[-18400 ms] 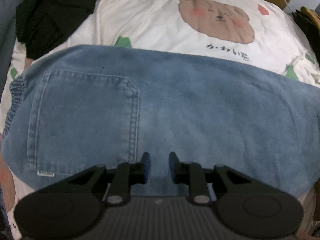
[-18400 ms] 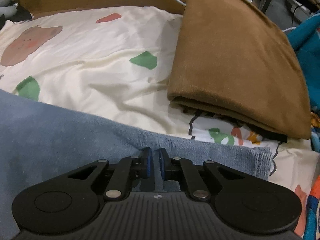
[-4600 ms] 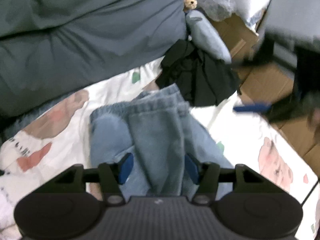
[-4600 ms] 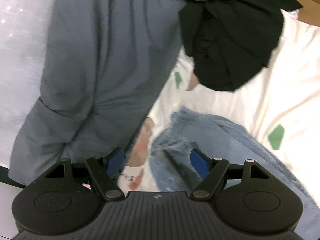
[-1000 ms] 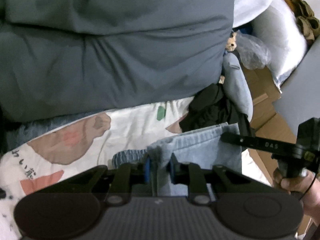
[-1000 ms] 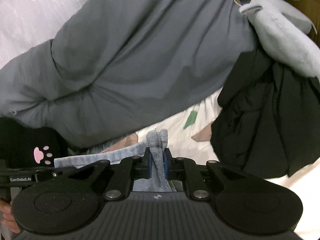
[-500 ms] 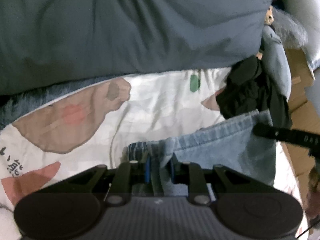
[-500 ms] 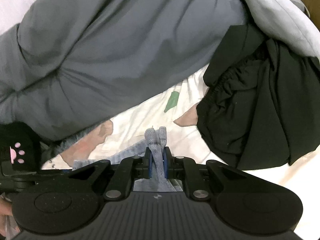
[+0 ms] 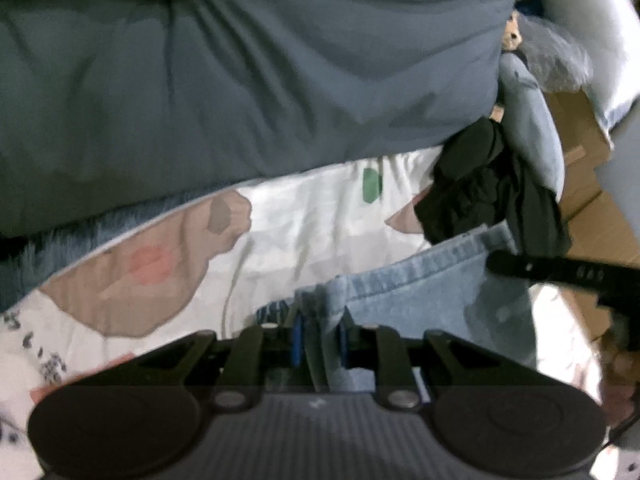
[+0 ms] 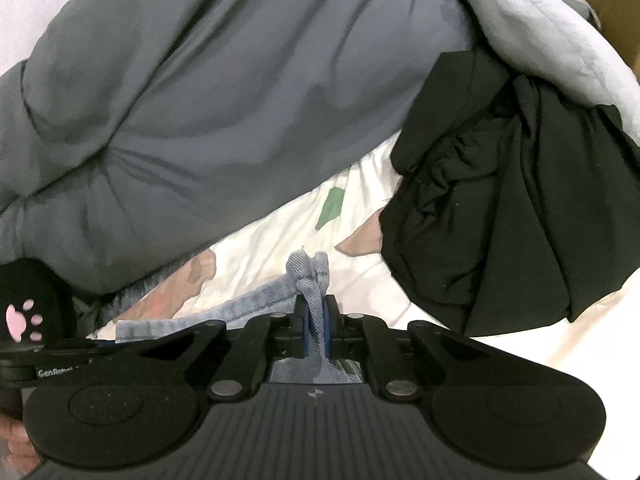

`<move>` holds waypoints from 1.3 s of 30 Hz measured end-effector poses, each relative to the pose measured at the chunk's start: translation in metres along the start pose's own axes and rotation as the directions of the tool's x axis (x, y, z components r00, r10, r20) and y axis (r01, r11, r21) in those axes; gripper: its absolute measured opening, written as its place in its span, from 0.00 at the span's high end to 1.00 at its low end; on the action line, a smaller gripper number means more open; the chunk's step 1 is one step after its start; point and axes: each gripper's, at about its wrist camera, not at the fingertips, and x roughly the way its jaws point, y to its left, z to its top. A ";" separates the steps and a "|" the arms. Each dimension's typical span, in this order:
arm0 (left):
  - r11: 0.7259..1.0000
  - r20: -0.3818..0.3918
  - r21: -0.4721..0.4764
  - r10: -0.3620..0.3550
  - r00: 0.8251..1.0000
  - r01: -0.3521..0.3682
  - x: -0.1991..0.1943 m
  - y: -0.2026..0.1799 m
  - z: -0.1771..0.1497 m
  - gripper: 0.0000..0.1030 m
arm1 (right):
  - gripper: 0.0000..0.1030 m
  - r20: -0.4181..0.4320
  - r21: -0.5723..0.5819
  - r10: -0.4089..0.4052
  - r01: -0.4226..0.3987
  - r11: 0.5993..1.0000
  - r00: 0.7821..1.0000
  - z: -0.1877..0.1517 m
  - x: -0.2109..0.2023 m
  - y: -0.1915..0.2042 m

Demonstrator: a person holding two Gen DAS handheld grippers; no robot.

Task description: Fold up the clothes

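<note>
The blue denim jeans [image 9: 424,292] lie folded on the white printed bedsheet [image 9: 304,216]. My left gripper [image 9: 319,338] is shut on the jeans' waistband edge, which bunches between the blue pads. My right gripper [image 10: 316,330] is shut on another bunched piece of the jeans [image 10: 308,276], whose denim edge runs off to the left toward the other tool. The right tool's finger [image 9: 560,272] shows at the right of the left wrist view, over the denim. The rest of the jeans is hidden under the tools.
A big grey duvet [image 9: 240,64] fills the back of the bed. A black garment pile [image 10: 512,216] lies to the right with a light grey-blue pillow [image 10: 552,32] behind it. Cardboard boxes [image 9: 588,200] stand past the bed's right edge.
Both grippers, still shut on the denim, have moved lower and closer to the sheet. The duvet and black pile look nearer and the waistband has spread out flatter.
</note>
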 end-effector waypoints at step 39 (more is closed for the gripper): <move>0.953 0.083 0.275 0.107 0.991 -0.126 0.008 -0.024 -0.062 0.69 | 0.74 0.088 -0.136 -0.162 0.173 0.976 0.983 -0.093 0.012 0.053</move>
